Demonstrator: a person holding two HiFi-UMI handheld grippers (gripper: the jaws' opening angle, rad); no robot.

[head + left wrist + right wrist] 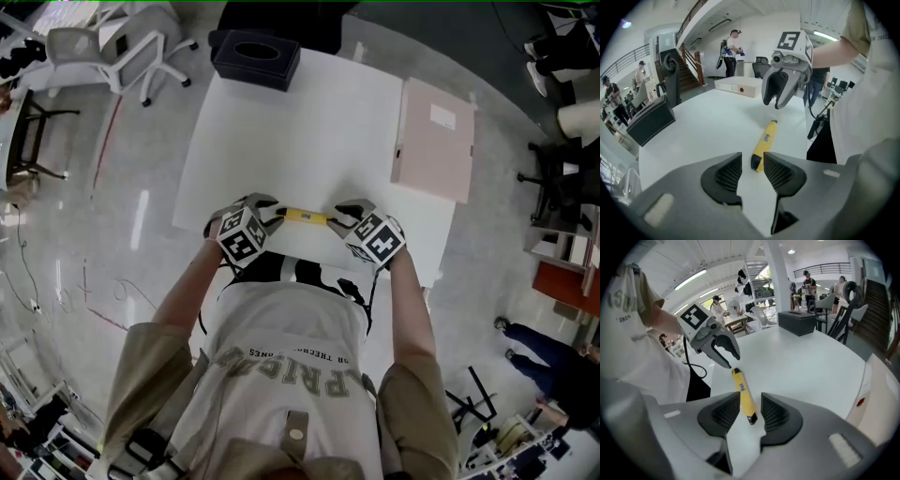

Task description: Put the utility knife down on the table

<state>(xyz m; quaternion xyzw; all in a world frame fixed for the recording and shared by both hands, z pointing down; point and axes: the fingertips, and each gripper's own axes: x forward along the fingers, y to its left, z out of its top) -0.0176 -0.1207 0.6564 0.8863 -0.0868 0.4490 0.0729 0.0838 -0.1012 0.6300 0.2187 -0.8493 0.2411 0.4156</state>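
The yellow utility knife (305,217) lies flat on the white table (291,122) near its front edge, with nothing holding it. My left gripper (269,212) hovers just above the knife's left end, jaws apart and empty. My right gripper (345,217) hovers over its right end, also open and empty. In the left gripper view the knife (765,144) shows beyond my open jaws (752,171), with the right gripper (780,96) above its far end. In the right gripper view the knife (744,397) lies past my open jaws (750,414), under the left gripper (724,352).
A black tissue box (255,58) stands at the table's far edge. A pale pink flat box (434,141) lies on the right side. An office chair (122,47) stands on the floor at the far left. The person's torso is close against the front edge.
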